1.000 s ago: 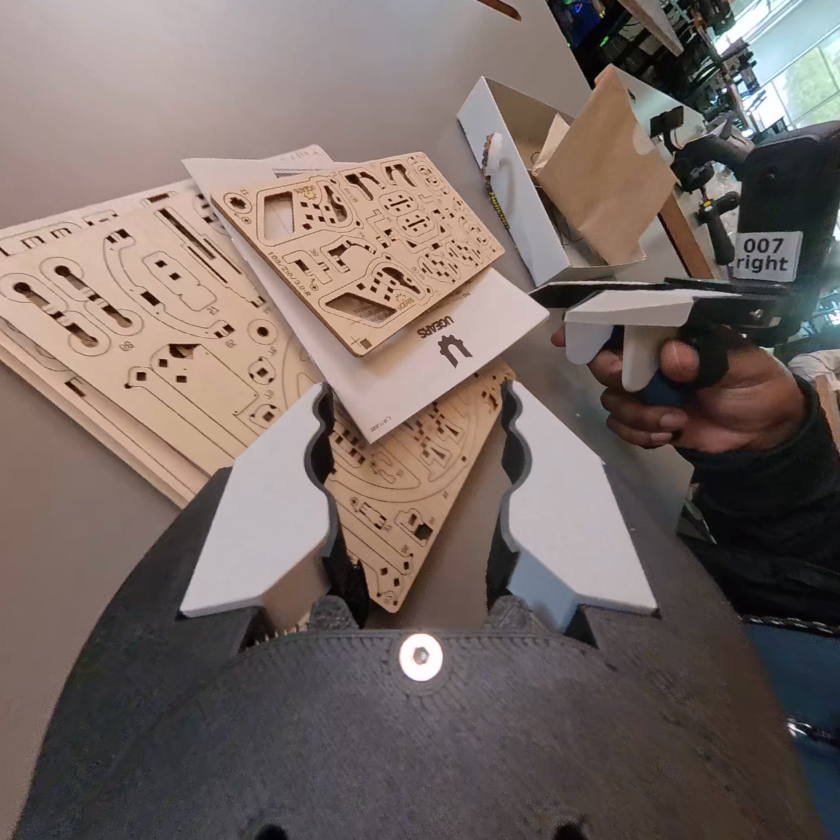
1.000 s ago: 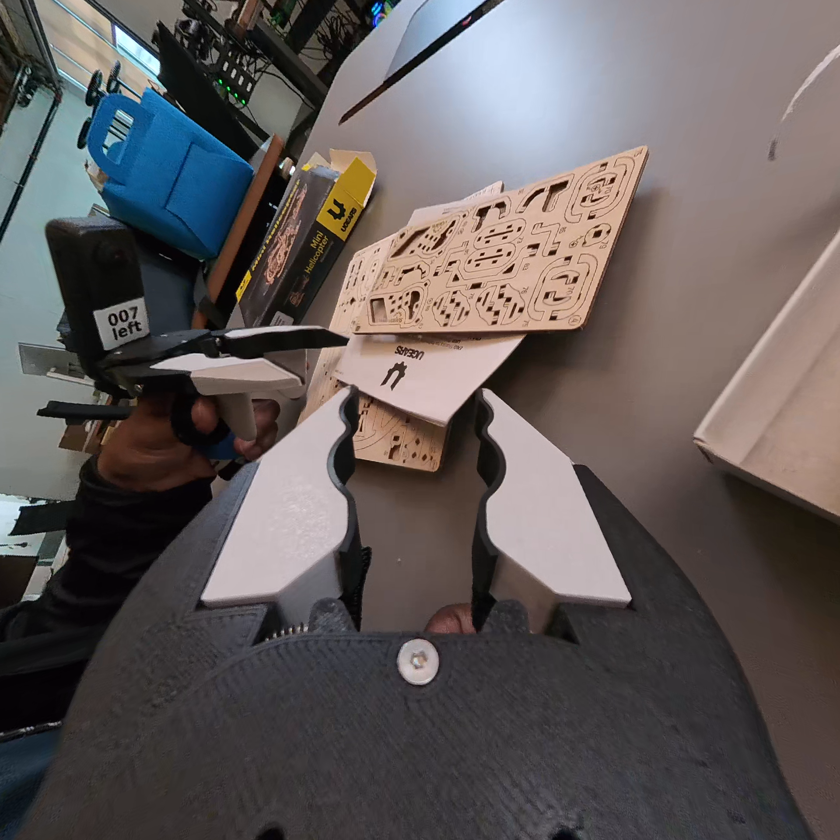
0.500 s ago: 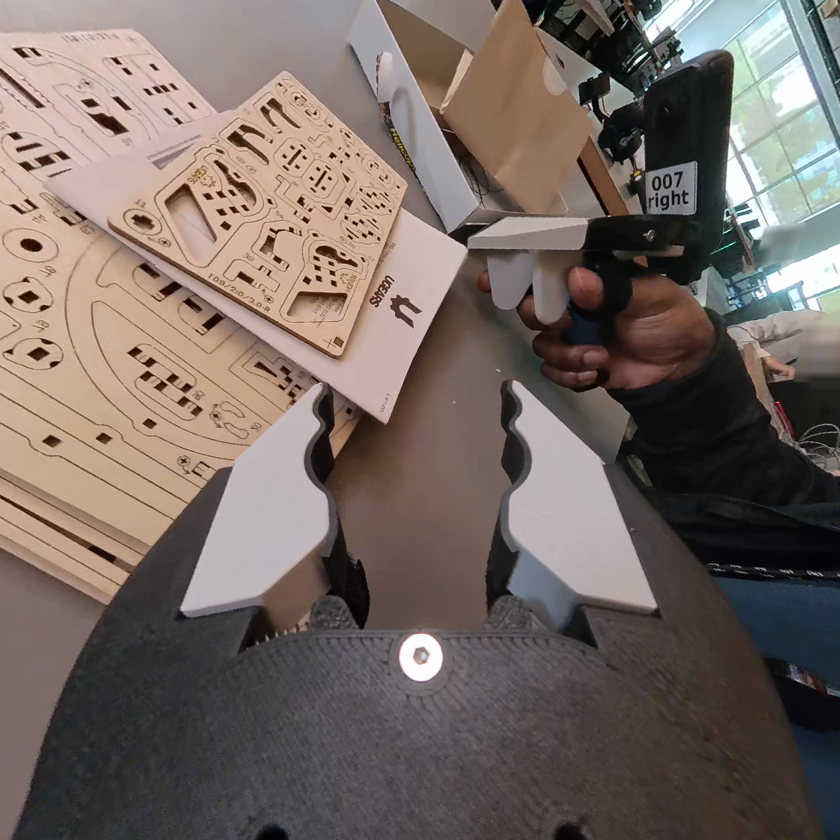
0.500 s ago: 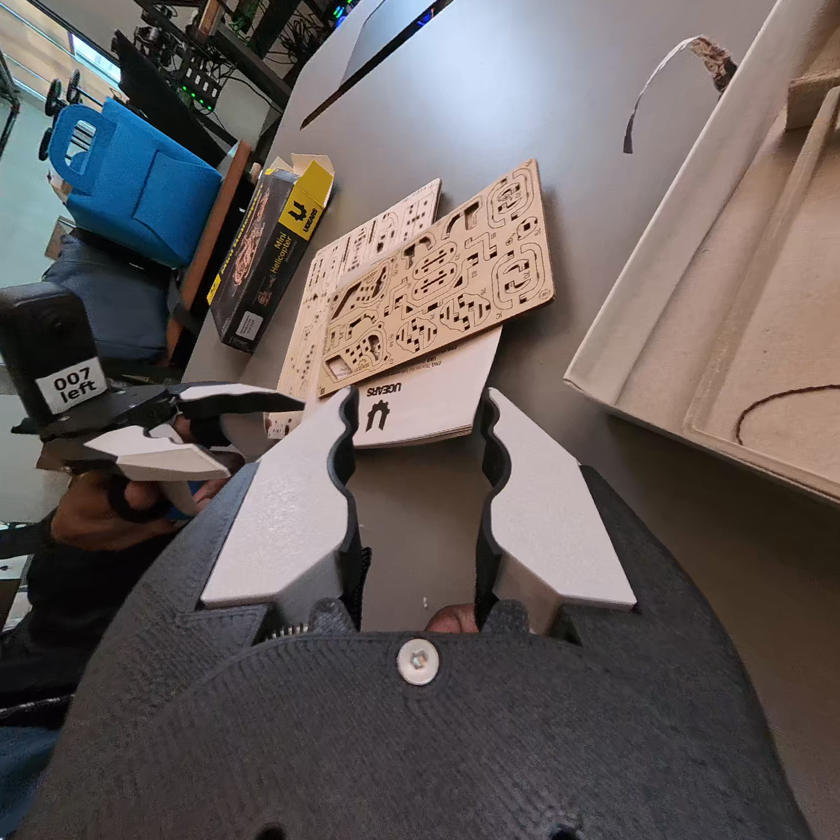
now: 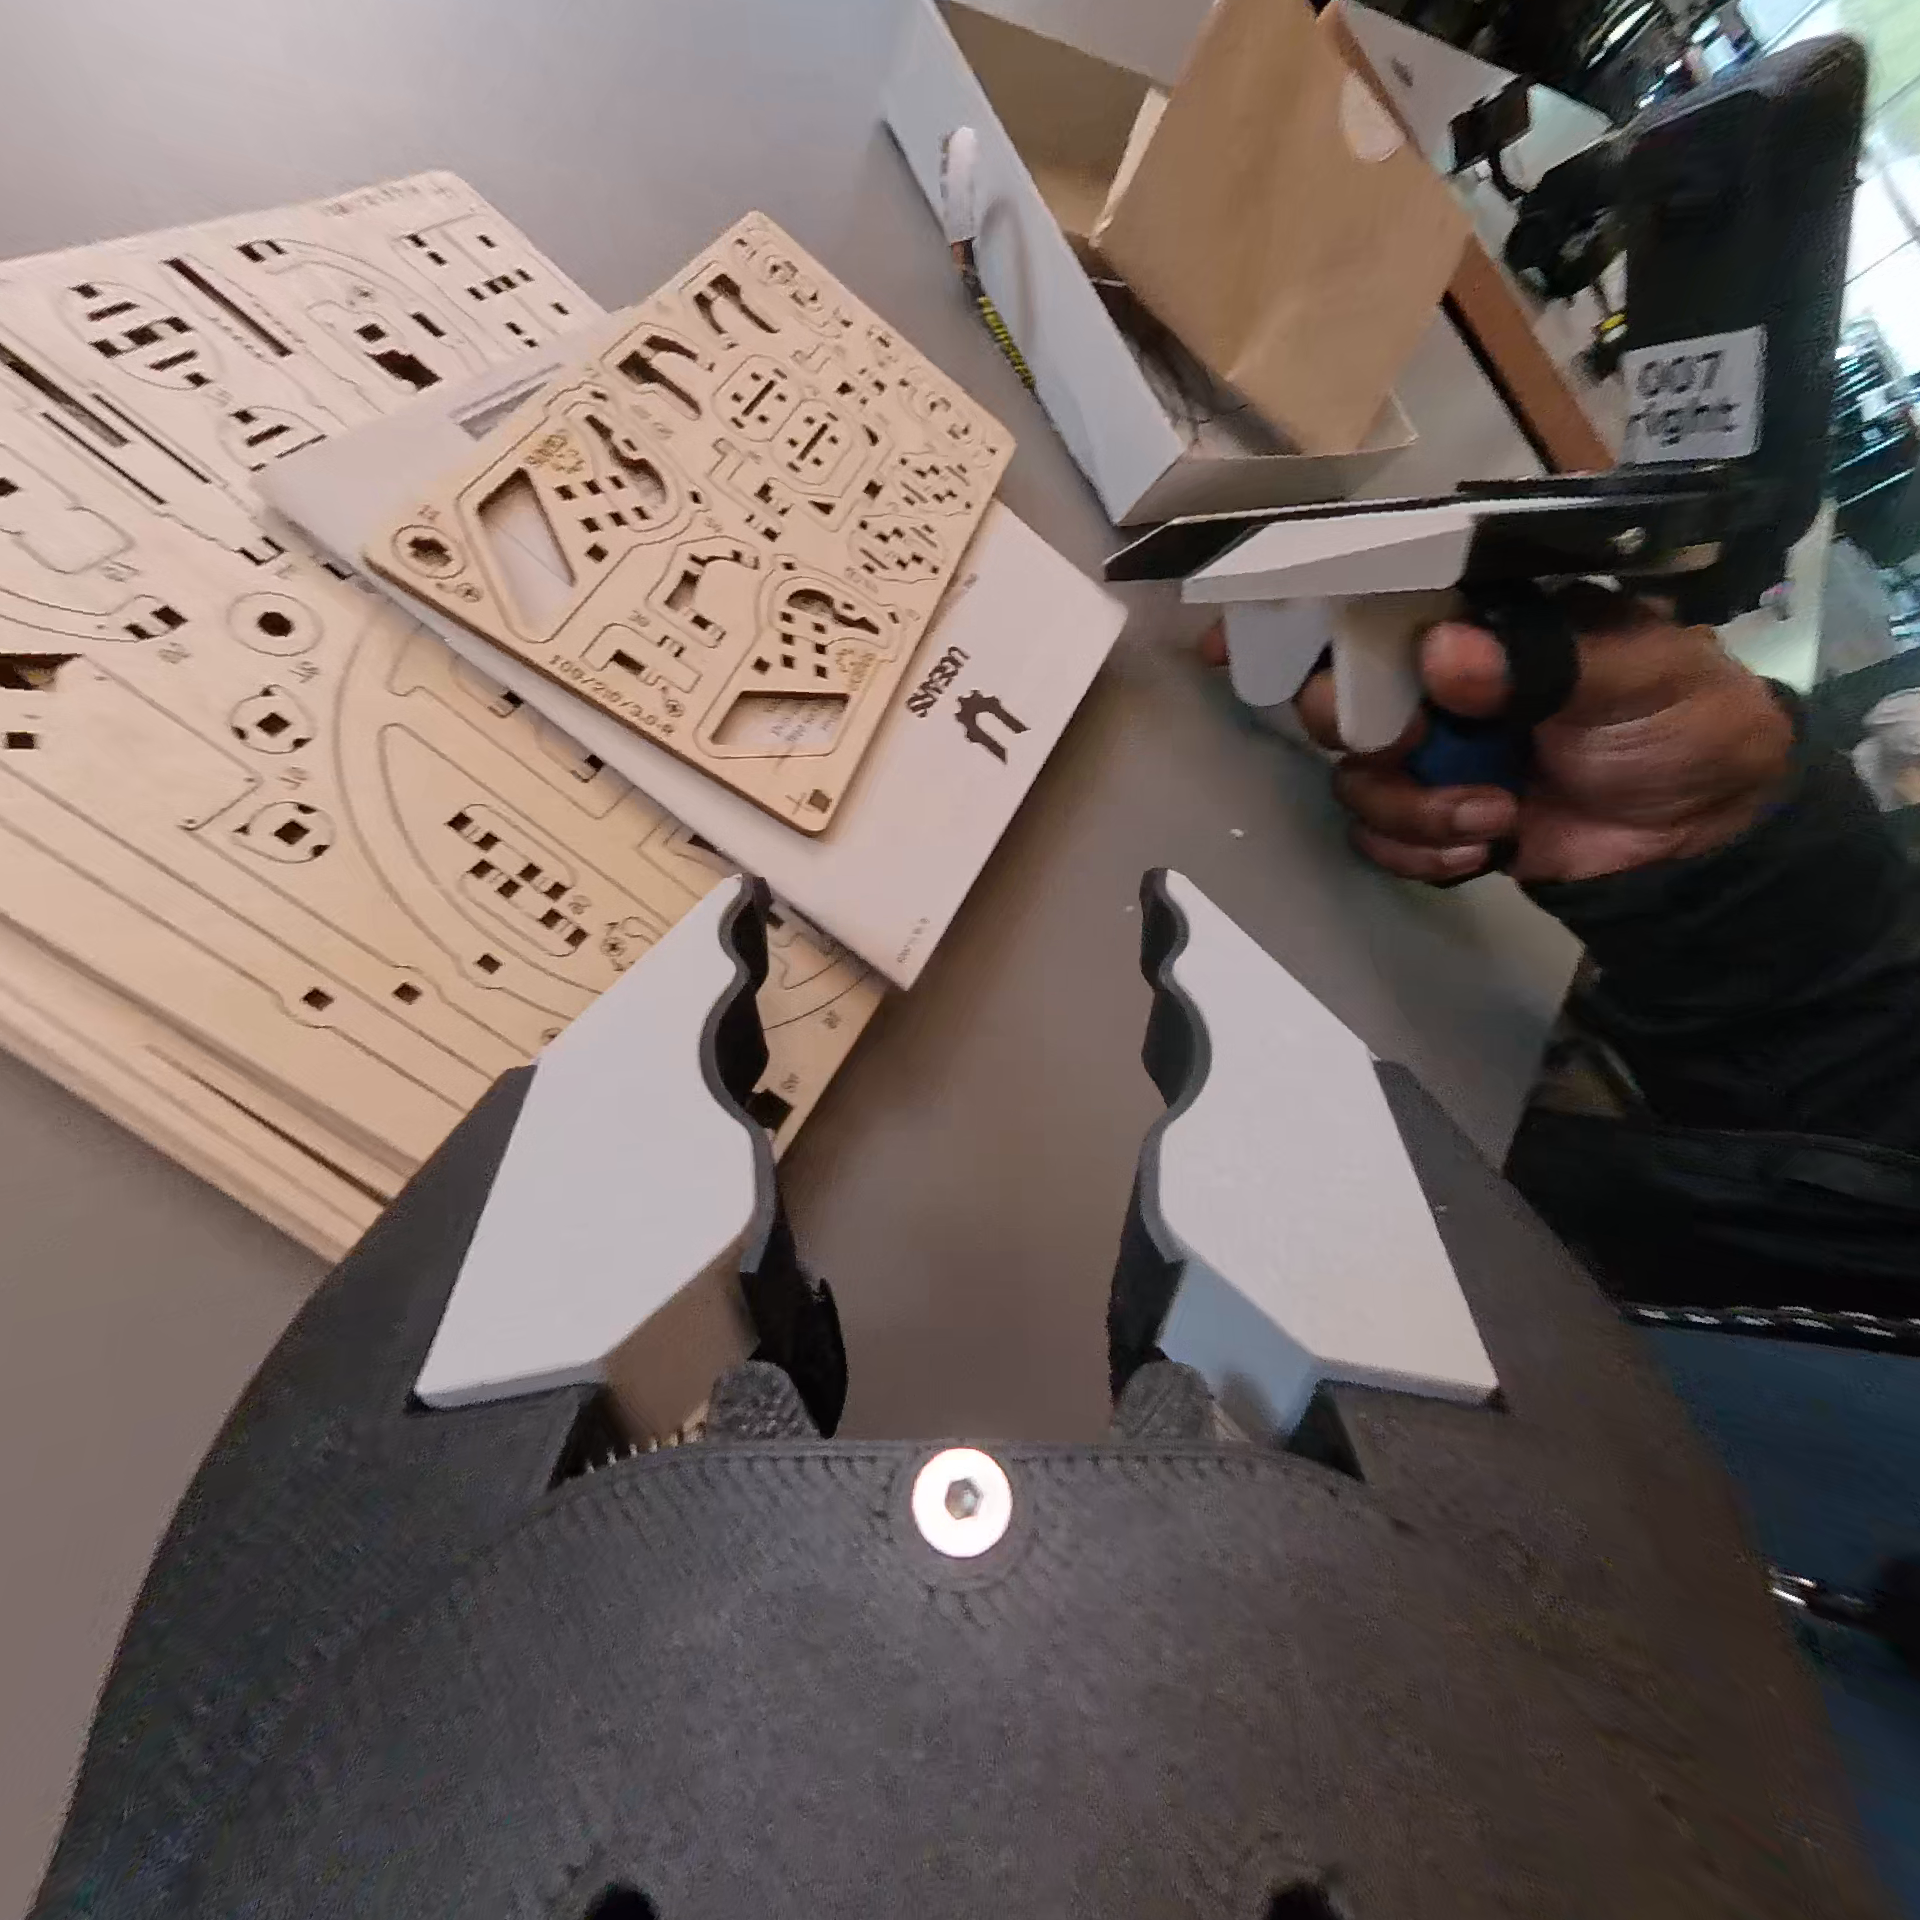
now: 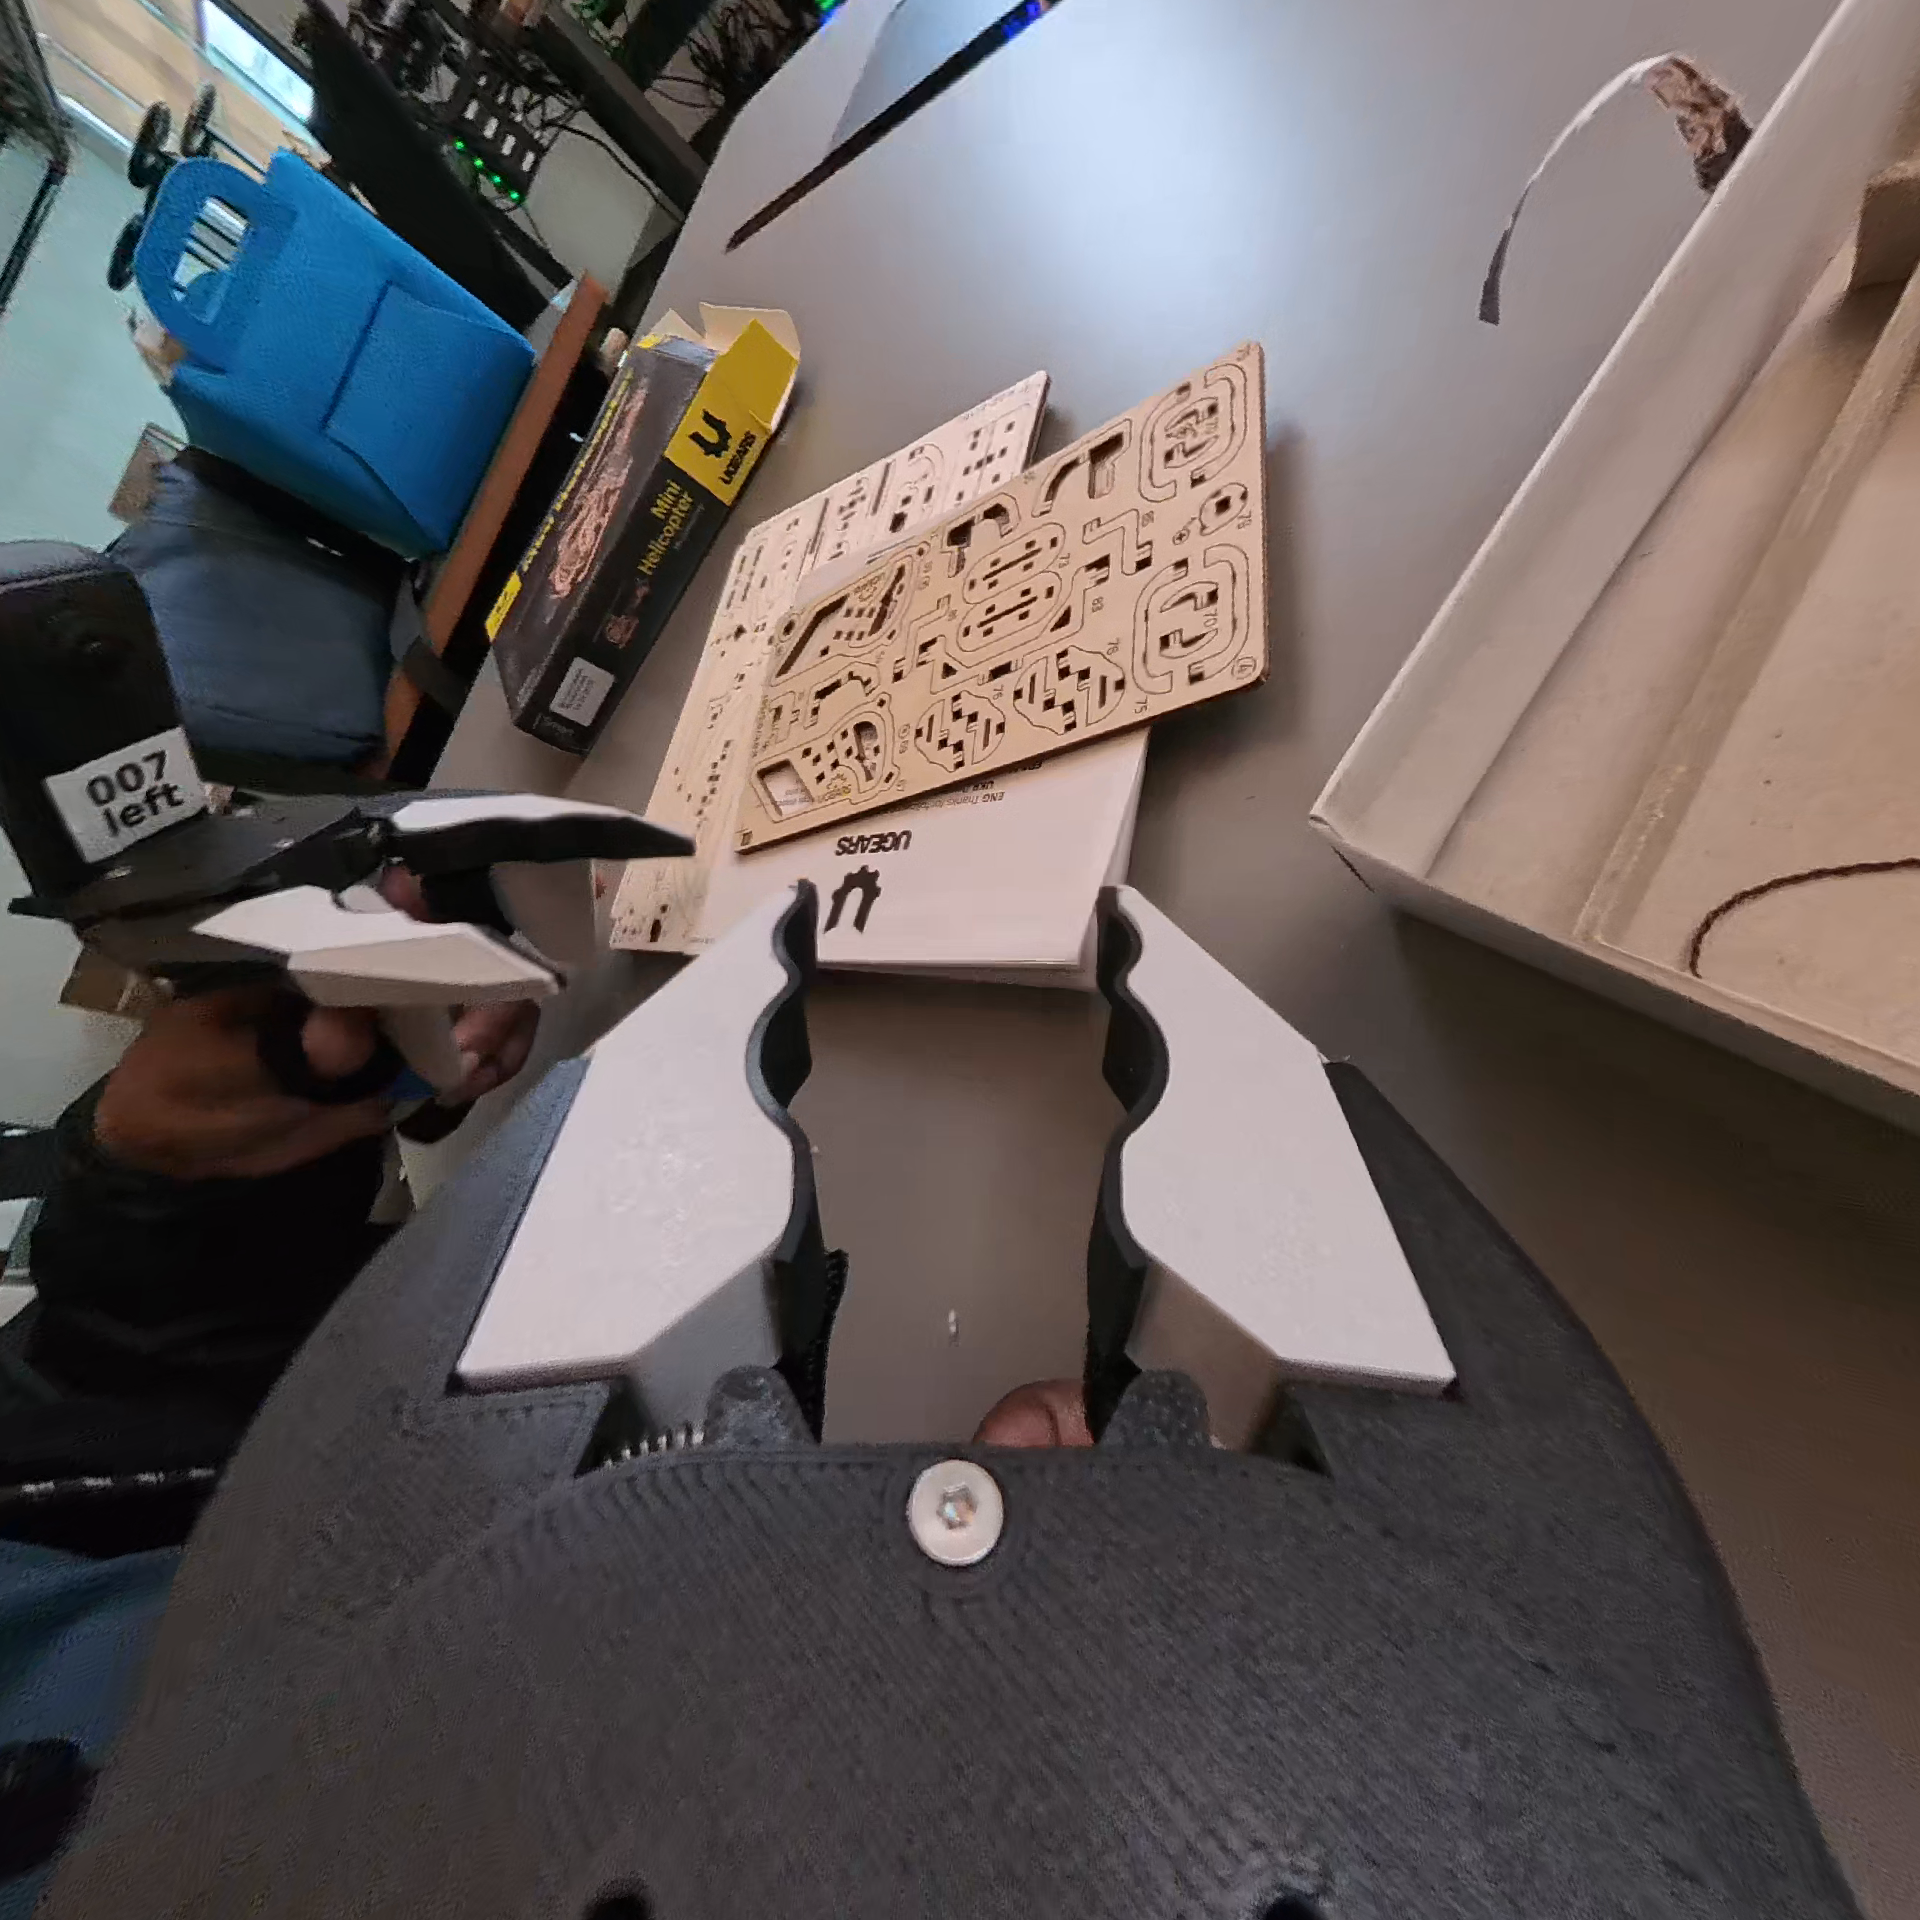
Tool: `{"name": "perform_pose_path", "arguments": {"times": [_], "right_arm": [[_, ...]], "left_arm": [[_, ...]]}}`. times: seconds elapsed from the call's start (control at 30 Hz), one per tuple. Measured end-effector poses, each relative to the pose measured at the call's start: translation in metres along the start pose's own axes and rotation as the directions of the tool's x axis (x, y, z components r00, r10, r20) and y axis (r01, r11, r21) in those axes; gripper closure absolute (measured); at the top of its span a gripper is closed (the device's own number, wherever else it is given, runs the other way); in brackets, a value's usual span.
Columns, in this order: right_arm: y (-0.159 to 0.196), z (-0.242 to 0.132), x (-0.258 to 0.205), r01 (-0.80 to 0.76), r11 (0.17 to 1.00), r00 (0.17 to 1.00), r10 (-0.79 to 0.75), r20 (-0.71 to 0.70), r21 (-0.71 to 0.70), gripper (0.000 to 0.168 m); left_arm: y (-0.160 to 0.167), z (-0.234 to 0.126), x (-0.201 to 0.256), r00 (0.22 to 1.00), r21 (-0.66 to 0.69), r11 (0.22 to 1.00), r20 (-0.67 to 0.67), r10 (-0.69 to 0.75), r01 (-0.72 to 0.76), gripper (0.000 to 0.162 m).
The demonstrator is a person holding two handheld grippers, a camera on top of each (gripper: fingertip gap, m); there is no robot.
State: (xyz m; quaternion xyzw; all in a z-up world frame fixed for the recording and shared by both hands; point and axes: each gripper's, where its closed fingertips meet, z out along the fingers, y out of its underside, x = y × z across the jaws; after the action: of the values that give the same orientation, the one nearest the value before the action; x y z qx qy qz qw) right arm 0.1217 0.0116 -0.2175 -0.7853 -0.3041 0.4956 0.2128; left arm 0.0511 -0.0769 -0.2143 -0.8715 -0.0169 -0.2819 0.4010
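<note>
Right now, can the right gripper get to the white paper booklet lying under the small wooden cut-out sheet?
Probably yes: the right gripper is open, the white paper booklet's near edge lies just ahead, and only bare grey table is between.

bare table (image 5: 966,1164) ahead; wooden sheets (image 5: 260,831) left, box (image 5: 1049,343) beyond

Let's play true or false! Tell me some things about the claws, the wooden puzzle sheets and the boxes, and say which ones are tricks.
1. The left claw is open and empty. True.
2. The small wooden sheet lies on the white booklet. True.
3. The right claw is squeezing the booklet. False: it is open, with the booklet's edge just beyond its tips.
4. The dark box stands upright. False: it lies flat on the table.
5. The blue bag sits on the wooden sheets. False: it is off beyond the table.
</note>
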Motion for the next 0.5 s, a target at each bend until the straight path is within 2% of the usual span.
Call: {"name": "perform_pose_path", "arguments": {"times": [0.03, 0.2, 0.37, 0.5], "right_arm": [[0.0, -0.001, 0.0, 0.012, 1.0, 1.0, -0.012, -0.001, -0.005, 0.115], [0.005, -0.001, 0.01, 0.069, 0.995, 0.995, -0.074, -0.074, -0.067, 0.112], [0.011, 0.009, 0.005, 0.088, 0.989, 0.993, -0.097, -0.071, -0.122, 0.113], [0.011, 0.014, 0.0, 0.095, 0.988, 0.994, -0.102, -0.049, -0.123, 0.113]], "left_arm": [[0.001, 0.0, -0.003, 1.0, -0.01, 1.0, 0.018, 0.007, -0.007, 0.089], [0.008, 0.008, -0.001, 0.999, -0.051, 0.998, 0.039, 0.033, -0.031, 0.089], [0.009, 0.011, 0.003, 0.998, -0.067, 0.997, 0.048, 0.051, -0.047, 0.088], [0.009, 0.01, 0.011, 1.0, -0.064, 0.998, 0.0, 0.026, -0.026, 0.088]]}}
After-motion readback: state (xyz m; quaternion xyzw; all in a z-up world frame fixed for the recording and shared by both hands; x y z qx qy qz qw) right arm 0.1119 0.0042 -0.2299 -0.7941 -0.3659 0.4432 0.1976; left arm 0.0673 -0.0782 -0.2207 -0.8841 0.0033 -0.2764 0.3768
